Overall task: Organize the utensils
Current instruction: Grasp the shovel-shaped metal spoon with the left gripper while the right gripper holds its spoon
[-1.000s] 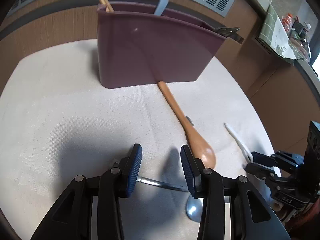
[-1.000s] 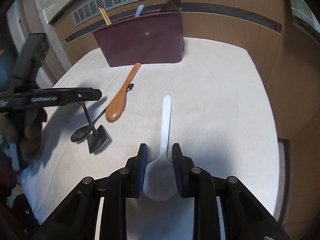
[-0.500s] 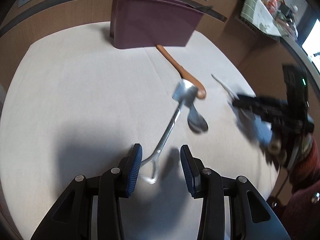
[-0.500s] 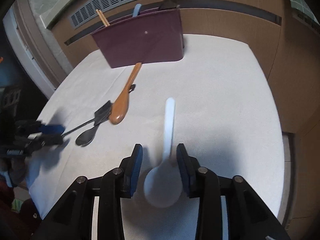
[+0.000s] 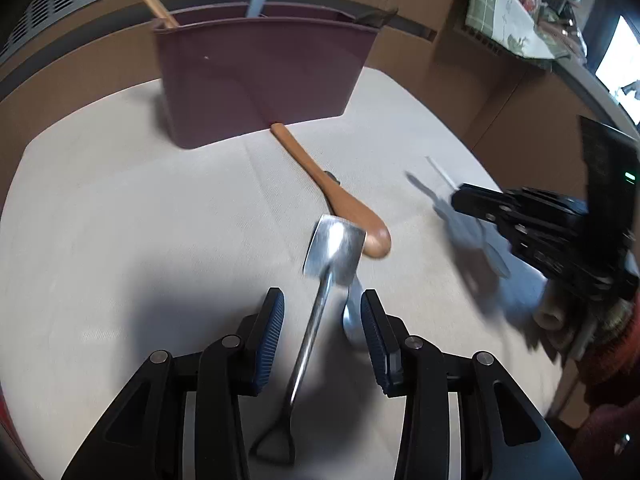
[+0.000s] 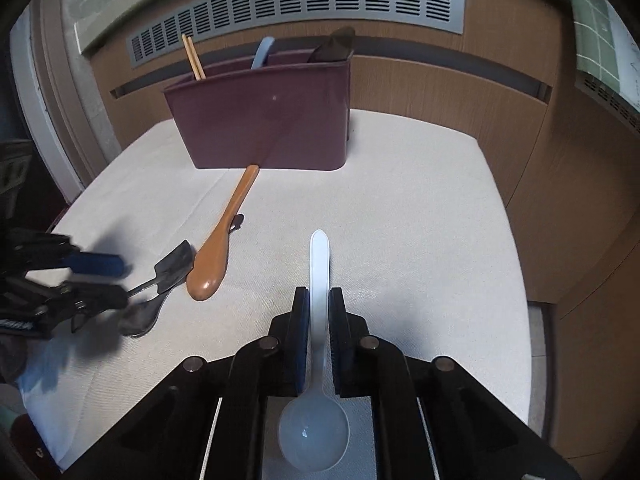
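Wood panelling with a grey vent grille [image 6: 296, 4] runs behind the table [image 6: 420, 208], which is covered in a pale cloth. At the far edge of the table stands a maroon utensil caddy [image 6: 264, 120], with chopsticks [image 6: 193, 57] in its left compartment, a pale blue handle [image 6: 262, 53] in the middle and dark utensils [image 6: 332, 48] at the right.

A wooden spoon [image 6: 218, 250] lies on the cloth, handle tip touching the caddy's front wall, bowl toward the near left. Just beside its bowl is a metal spoon [image 6: 138, 318], lying partly under the wooden one.

The left gripper [image 5: 322, 316] has its jaws spread apart, and a small metal spatula [image 5: 334, 252] runs between them, blade pointing toward the caddy. Its looped handle end sits low between the gripper arms; whether it rests on the cloth or hangs free is hard to judge, since the frame is blurred.

The right gripper [image 6: 319, 312] has its jaws clamped on the handle of a white plastic spoon [image 6: 318, 364], near the middle of the table's near edge. The bowl faces back toward the camera and the handle points at the caddy.
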Action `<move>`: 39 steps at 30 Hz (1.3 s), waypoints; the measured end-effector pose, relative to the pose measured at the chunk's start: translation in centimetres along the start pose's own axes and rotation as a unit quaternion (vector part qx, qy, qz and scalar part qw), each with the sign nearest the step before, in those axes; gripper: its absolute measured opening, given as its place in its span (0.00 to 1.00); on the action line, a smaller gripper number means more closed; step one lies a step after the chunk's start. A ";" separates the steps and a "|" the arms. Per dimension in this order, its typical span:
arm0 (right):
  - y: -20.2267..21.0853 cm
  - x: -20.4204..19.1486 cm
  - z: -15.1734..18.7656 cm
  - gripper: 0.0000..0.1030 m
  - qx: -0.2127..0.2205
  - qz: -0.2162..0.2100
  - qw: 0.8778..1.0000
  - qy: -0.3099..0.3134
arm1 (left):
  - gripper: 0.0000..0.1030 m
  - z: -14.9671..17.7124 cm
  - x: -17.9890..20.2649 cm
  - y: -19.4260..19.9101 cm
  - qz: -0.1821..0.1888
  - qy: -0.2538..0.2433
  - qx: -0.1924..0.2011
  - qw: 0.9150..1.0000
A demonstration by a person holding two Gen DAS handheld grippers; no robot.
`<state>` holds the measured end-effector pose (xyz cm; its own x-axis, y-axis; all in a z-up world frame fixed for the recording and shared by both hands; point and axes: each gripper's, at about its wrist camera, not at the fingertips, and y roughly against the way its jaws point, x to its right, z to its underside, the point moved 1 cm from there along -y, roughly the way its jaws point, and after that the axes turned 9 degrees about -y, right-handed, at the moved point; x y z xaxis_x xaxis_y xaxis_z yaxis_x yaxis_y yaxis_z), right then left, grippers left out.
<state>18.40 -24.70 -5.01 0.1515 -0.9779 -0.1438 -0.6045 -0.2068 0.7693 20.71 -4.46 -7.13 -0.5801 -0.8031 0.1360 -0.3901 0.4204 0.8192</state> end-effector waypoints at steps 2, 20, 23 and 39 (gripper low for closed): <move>0.5 0.5 0.3 0.08 0.003 -0.001 1.000 -0.005 | 0.40 -1.1 0.5 -1.2 -0.010 -0.020 -0.009 1.000; -0.1 1.8 1.0 0.08 -0.006 -0.005 0.999 -0.038 | 0.41 -2.1 -0.9 -2.0 -0.090 -0.014 -0.013 0.996; -0.3 1.6 1.0 0.08 -0.011 -0.002 0.999 -0.032 | 0.41 -2.0 -1.2 -1.9 -0.094 0.023 -0.008 0.995; 0.8 1.4 1.1 0.14 -0.010 -0.009 1.000 -0.013 | 0.32 -1.3 -2.1 -0.9 -0.081 0.101 0.032 0.991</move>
<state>17.26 -26.25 -5.31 0.1419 -0.9745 -0.1736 -0.5867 -0.2241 0.7782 23.21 -3.65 -7.46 -0.3543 -0.9276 0.1189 -0.5153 0.2997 0.8029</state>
